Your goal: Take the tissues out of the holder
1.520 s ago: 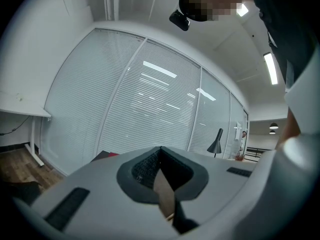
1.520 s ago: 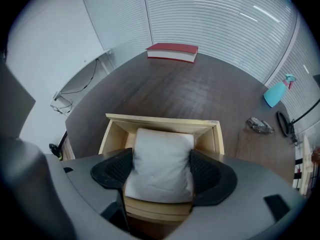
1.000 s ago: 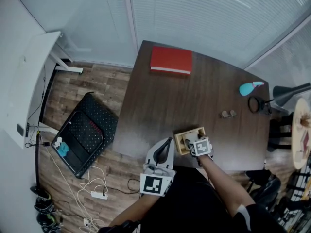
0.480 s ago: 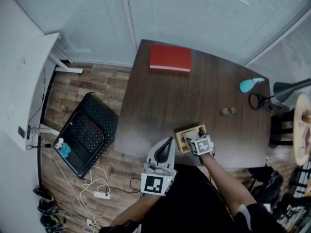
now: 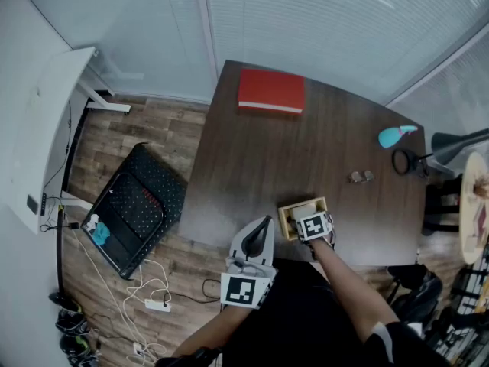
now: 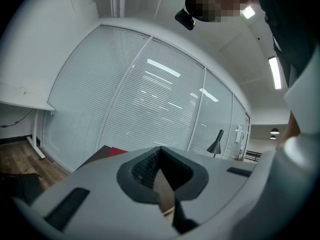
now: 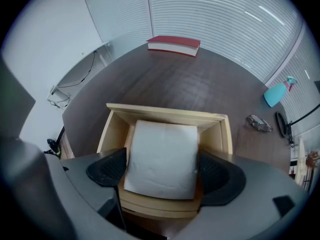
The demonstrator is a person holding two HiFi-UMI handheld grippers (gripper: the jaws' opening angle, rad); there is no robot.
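Note:
A pale wooden holder [image 5: 288, 220] [image 7: 165, 115] stands near the front edge of the dark table [image 5: 306, 144]. A white stack of tissues [image 7: 164, 144] stands upright in it. My right gripper [image 5: 309, 219] [image 7: 161, 170] points steeply down over the holder. Its jaws have just been opening and now stand wide, one pad close on each side of the stack. My left gripper [image 5: 265, 222] [image 6: 160, 156] is shut on nothing. It is held level just off the table's front edge, to the left of the holder.
A red book [image 5: 270, 92] [image 7: 174, 45] lies at the table's far edge. A teal spray bottle [image 5: 395, 135] [image 7: 278, 91], a small glassy item [image 5: 359, 177] [image 7: 259, 123] and a black lamp [image 5: 451, 147] are at the right. A black case [image 5: 134, 209] lies on the floor.
My right gripper has sunk a little lower over the holder and now covers more of it in the head view. My left gripper has stayed where it was.

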